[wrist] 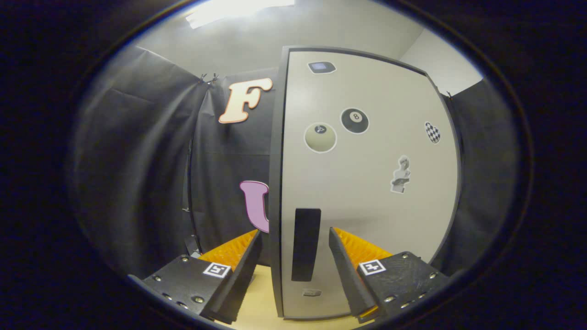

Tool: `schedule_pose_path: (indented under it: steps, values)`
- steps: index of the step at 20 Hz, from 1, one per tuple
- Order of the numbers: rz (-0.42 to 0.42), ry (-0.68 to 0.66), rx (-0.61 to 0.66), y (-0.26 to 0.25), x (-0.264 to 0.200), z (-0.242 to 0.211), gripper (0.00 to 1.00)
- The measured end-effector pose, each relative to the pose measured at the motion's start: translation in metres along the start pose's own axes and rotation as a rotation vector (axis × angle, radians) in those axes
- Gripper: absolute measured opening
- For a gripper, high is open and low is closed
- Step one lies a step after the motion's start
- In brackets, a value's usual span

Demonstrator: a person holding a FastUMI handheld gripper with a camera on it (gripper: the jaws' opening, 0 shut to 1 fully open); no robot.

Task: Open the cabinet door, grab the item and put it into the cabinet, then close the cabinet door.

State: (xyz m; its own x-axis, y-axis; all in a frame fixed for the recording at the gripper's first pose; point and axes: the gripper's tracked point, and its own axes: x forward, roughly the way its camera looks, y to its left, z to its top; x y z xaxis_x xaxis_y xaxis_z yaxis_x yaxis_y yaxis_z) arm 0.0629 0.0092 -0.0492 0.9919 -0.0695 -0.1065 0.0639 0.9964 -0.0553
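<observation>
Cabinet door: pale, flat panel with dark edging, standing upright and filling the centre and right of the frame; shut or nearly so (cannot tell which from this angle). Left edge a dark vertical strip running from upper centre down to the desk.

Handle: dark, upright rectangular bar low on the door near its left edge, sitting between the two fingers of the tongs and just ahead of them.

Tongs: spread wide, pinching nothing. Left finger at lower left of centre, outside the door's left edge; right finger at lower right of centre, in front of the door face. Contact with the door not determinable.

Stickers on door: two billiard balls, pale one and black one, at upper centre; checkered oval toward the right edge; small bust figure at centre right; small dark rectangular sticker near the top; faint small mark under the handle.

Desk: light wooden surface, glimpsed at bottom centre between the left finger and the door.

Booth wall: black cloth, draped at left and behind the door (also a strip at far right).

Ceiling light: bright, upper left of centre.
</observation>
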Motion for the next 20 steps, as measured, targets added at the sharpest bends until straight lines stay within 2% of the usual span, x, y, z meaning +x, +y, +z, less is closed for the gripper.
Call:
schedule_pose_path:
  steps: [5,9,12,14,17,18,20]
  values:
    - [-0.061,0.042,0.003,-0.013,0.025,-0.012,0.70]
    - [-0.077,0.082,-0.002,-0.013,0.039,-0.022,0.69]
    - [-0.104,0.087,0.004,-0.016,0.040,-0.025,0.35]
    - [-0.107,0.080,0.000,-0.013,0.036,-0.022,0.35]
    - [-0.106,0.074,-0.027,-0.012,0.039,-0.024,0.30]
    - [-0.100,0.075,-0.029,-0.012,0.039,-0.024,0.24]
    - [-0.084,0.085,-0.017,-0.016,0.043,-0.026,0.24]
